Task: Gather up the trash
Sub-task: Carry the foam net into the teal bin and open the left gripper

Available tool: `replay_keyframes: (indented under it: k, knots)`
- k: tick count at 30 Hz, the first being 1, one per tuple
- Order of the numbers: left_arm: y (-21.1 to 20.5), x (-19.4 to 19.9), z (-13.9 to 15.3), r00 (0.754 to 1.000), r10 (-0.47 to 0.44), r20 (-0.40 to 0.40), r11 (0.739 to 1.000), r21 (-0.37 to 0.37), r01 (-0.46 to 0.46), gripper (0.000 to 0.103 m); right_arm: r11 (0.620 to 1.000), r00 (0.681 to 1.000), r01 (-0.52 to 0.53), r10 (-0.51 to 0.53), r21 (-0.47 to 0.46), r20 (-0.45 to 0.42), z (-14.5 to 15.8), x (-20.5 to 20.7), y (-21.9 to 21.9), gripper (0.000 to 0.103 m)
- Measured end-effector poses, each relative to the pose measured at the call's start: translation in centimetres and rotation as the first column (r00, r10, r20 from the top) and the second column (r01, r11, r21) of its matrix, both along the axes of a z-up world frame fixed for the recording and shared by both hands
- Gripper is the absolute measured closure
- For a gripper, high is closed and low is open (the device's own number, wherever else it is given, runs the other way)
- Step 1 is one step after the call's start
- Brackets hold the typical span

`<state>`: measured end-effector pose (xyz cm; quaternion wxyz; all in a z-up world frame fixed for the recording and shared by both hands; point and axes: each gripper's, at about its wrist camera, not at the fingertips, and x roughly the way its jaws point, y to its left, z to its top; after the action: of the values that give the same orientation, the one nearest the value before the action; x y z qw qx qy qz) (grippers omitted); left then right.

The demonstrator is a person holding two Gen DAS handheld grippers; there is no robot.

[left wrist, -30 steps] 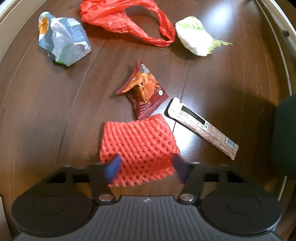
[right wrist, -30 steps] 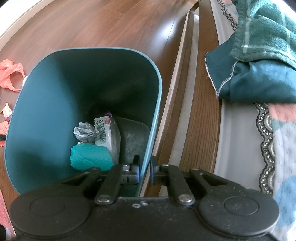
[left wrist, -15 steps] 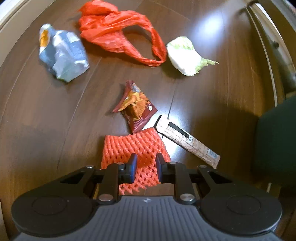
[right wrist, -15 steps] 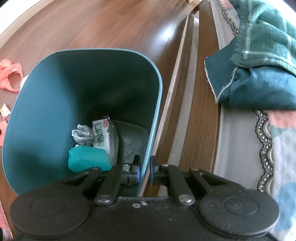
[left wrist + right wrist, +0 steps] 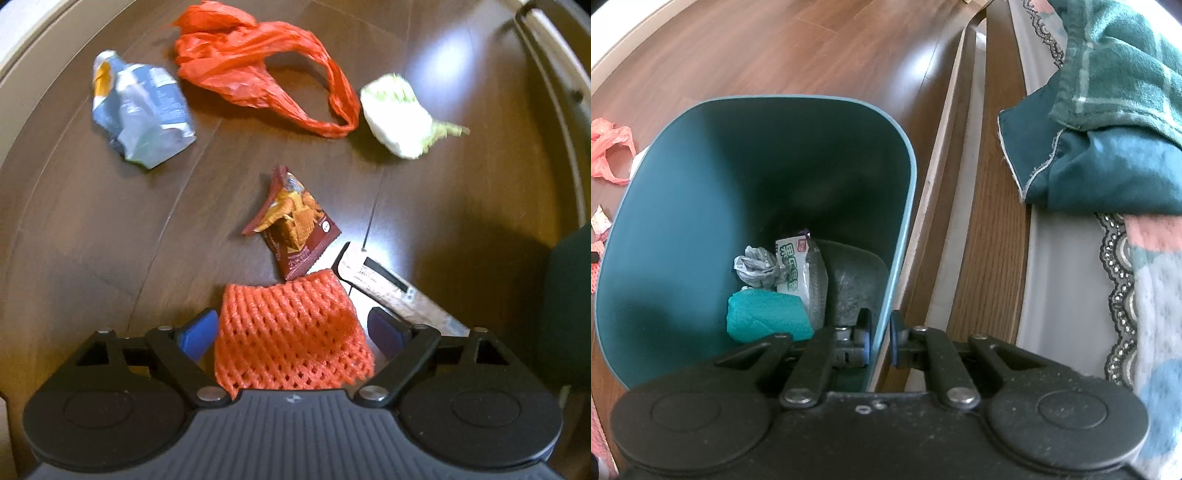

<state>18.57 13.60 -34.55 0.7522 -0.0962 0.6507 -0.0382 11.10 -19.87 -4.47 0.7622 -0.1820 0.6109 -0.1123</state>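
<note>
1. Left gripper (image 5: 291, 334): jaws spread wide, blue pads either side of the orange foam fruit net (image 5: 291, 332). The net sits between the pads on the dark wood floor (image 5: 92, 229); neither pad touches it.
2. Other trash on the floor beyond the net: brown snack packet (image 5: 293, 225) just past its far edge; long white wrapper with barcode (image 5: 391, 291) at its right corner, touching or overlapping, can't tell which; crumpled silver-blue bag (image 5: 142, 110) far left; red plastic bag (image 5: 258, 74) far centre; cabbage piece (image 5: 400, 116) far right.
3. Right gripper (image 5: 880, 338): clenched on the rim of the teal trash bin (image 5: 683, 206), one finger inside the wall, one outside.
4. Bin contents: teal cloth wad (image 5: 768, 314), crumpled grey paper (image 5: 755, 266), white packet with green print (image 5: 801, 273).
5. Bin stands against a wooden bed frame (image 5: 990, 236), with bedding (image 5: 1115, 155) above.
</note>
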Motion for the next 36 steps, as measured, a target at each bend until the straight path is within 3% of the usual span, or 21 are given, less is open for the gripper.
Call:
replay_keyframes:
  k: [7,8,10,14,15,19,23,28,32,36]
  knots:
    - [-2.2,-0.2,-2.1,0.998,-0.052,-0.033,0.997,0.047,0.053,0.016,1.0,1.0,-0.01,0.01,-0.003,0.004,0.0,0.0,0.2,0.093]
    - [-2.1,-0.2,-2.1,0.998,-0.052,-0.029,0.998,0.04,0.053,0.019,1.0,1.0,-0.012,0.012,-0.003,0.005,0.1,-0.1,0.2,0.093]
    - [-2.2,-0.2,-1.9,0.998,-0.054,-0.024,0.998,0.027,0.054,0.029,1.0,1.0,-0.014,0.014,-0.001,0.008,0.1,-0.2,0.2,0.093]
    - [-2.1,-0.1,-1.6,0.997,-0.075,-0.023,0.997,-0.022,0.074,0.073,1.0,1.0,-0.016,0.016,0.001,0.014,0.2,-0.3,0.1,0.093]
    - [-2.0,-0.1,-1.4,0.997,-0.065,-0.028,0.997,-0.039,0.064,0.078,1.0,1.0,-0.016,0.016,0.001,0.015,0.2,-0.3,0.1,0.093]
    - [-2.1,-0.3,0.8,0.997,-0.072,-0.009,0.995,-0.072,0.071,0.079,1.0,1.0,-0.019,0.019,-0.002,0.014,0.2,-0.4,0.1,0.093]
    - [-2.7,-0.2,5.9,0.985,-0.143,0.092,0.986,-0.07,0.149,0.079,1.0,1.0,-0.02,0.02,-0.006,0.015,0.1,-0.4,0.2,0.094]
    - [-5.0,0.5,13.2,0.939,-0.247,0.241,0.952,-0.12,0.281,0.079,1.0,1.0,-0.015,0.015,-0.004,0.018,0.2,-0.4,0.3,0.094]
    - [-8.0,0.6,19.8,0.868,-0.316,0.382,0.902,-0.162,0.4,0.079,1.0,1.0,-0.015,0.015,-0.006,0.021,0.3,-0.4,0.4,0.094]
    - [-12.2,0.3,24.6,0.779,-0.408,0.477,0.836,-0.149,0.529,0.079,1.0,0.999,-0.026,0.026,-0.012,0.022,0.3,-0.7,0.6,0.094]
